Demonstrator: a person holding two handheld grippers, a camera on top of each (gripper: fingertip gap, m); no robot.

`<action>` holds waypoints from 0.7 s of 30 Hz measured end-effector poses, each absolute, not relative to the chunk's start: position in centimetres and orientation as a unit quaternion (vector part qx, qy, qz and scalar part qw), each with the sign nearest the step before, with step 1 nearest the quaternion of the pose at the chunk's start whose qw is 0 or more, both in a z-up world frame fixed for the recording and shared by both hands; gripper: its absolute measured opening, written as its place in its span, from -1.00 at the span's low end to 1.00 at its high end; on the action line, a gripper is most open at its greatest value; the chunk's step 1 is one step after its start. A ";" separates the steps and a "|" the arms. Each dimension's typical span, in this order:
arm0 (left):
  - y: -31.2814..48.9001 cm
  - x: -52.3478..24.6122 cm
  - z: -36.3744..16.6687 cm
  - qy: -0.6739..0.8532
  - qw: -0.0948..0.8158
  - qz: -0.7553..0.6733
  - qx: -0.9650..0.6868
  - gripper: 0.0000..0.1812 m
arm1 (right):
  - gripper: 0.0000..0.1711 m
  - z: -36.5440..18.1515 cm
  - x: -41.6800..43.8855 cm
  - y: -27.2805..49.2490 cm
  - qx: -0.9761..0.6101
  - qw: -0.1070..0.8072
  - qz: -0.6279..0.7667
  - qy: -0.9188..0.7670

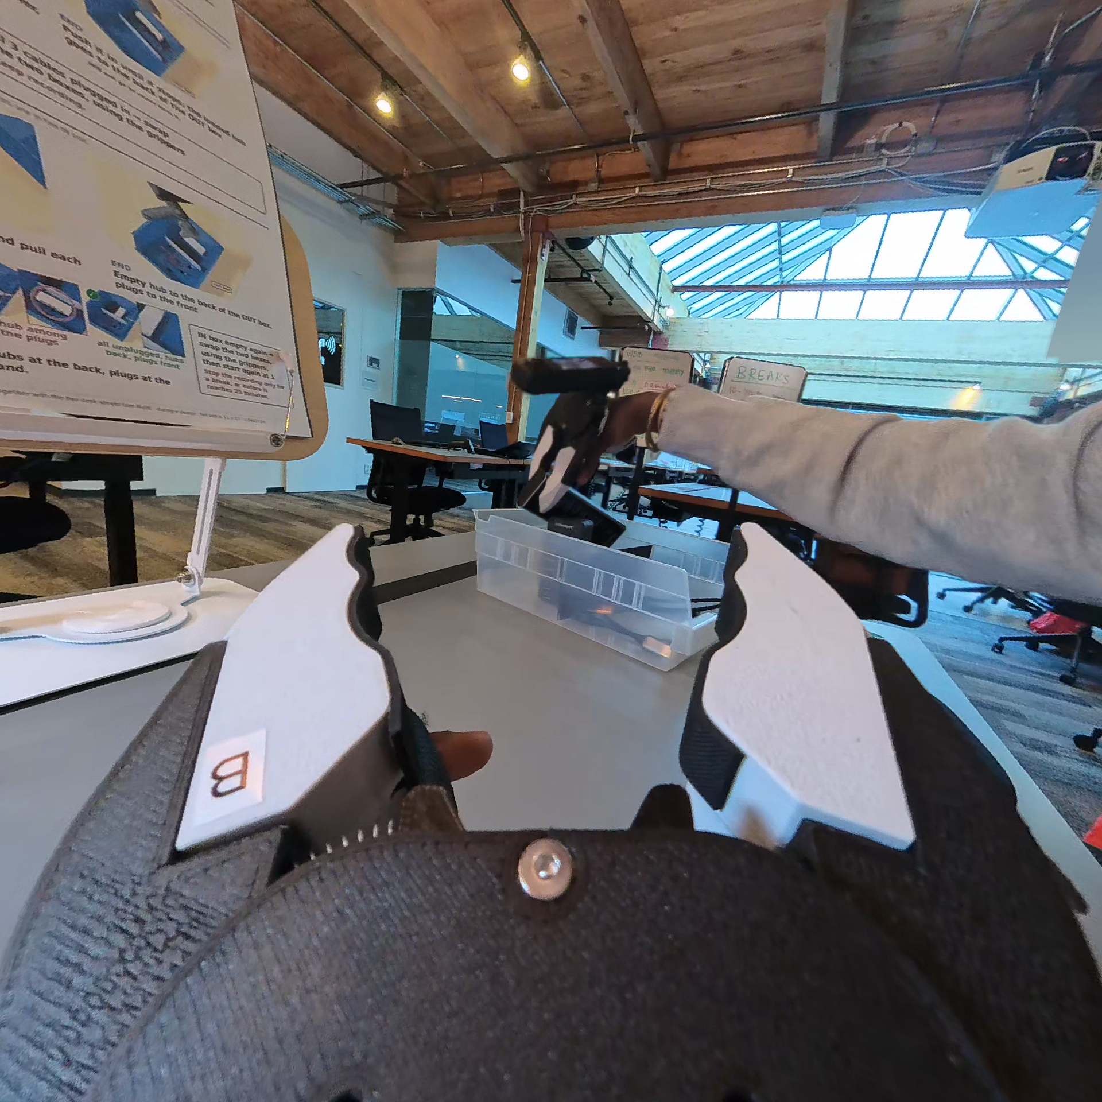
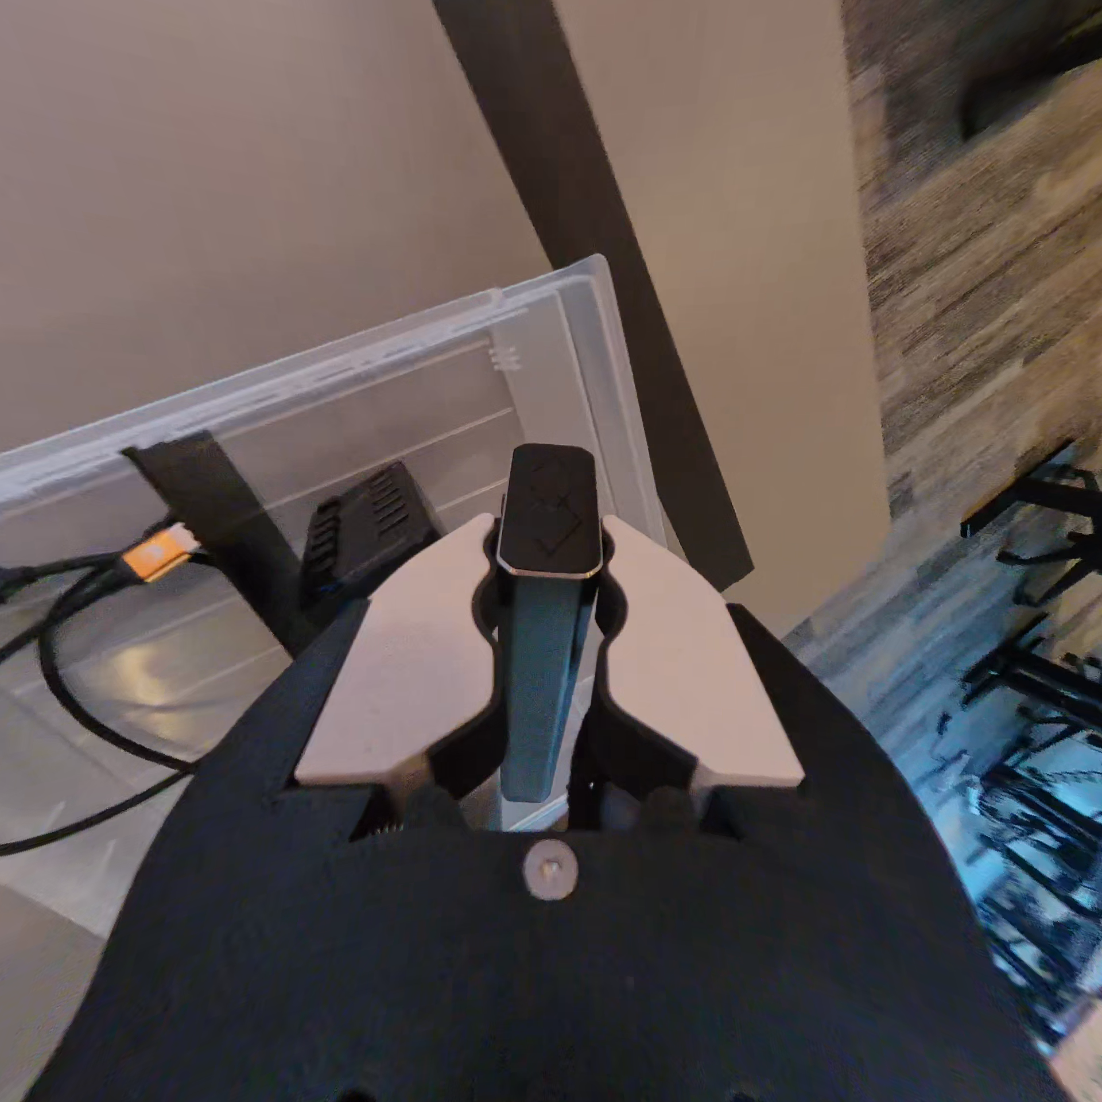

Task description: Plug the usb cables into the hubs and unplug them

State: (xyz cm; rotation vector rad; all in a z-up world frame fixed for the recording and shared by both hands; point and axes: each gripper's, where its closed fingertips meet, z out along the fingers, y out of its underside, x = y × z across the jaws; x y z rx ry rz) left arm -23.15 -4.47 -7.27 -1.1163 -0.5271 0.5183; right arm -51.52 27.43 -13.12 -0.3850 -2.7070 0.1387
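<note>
My right gripper [image 2: 548,536] is shut on a dark USB hub [image 2: 545,596] and holds it over a clear plastic bin [image 2: 536,334]. Inside the bin lie another black hub [image 2: 370,531] and a black cable with an orange plug [image 2: 158,554]. In the left wrist view my right gripper [image 1: 551,498] holds the hub [image 1: 587,525] above the bin's far end [image 1: 596,572]. A silver plug [image 1: 656,647] shows through the bin's near wall. My left gripper [image 1: 548,572] is open and empty above the grey table [image 1: 536,715], short of the bin.
An instruction board [image 1: 137,209] on a white stand [image 1: 119,620] is at the left of the table. A dark strip [image 2: 596,268] runs across the table behind the bin. The table edge and floor [image 2: 984,298] lie to the right, with office desks and chairs [image 1: 417,477] beyond. About 45 cm separates my left fingertips from my right.
</note>
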 end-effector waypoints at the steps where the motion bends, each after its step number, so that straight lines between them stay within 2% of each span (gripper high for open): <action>1: -4.5 -23.2 -7.2 -0.244 0.784 0.243 -0.517 0.23 | -0.66 -13.7 -51.9 27.3 -0.125 0.198 0.029 -0.972; 11: -4.5 -23.0 -7.1 -0.240 0.784 0.240 -0.520 0.21 | -0.67 -18.8 -52.6 27.5 -0.097 0.102 -0.111 -0.984; 21: -4.1 -23.0 -7.4 -0.238 0.781 0.234 -0.528 0.20 | -0.67 -19.8 -52.1 27.4 -0.119 0.061 -0.131 -0.982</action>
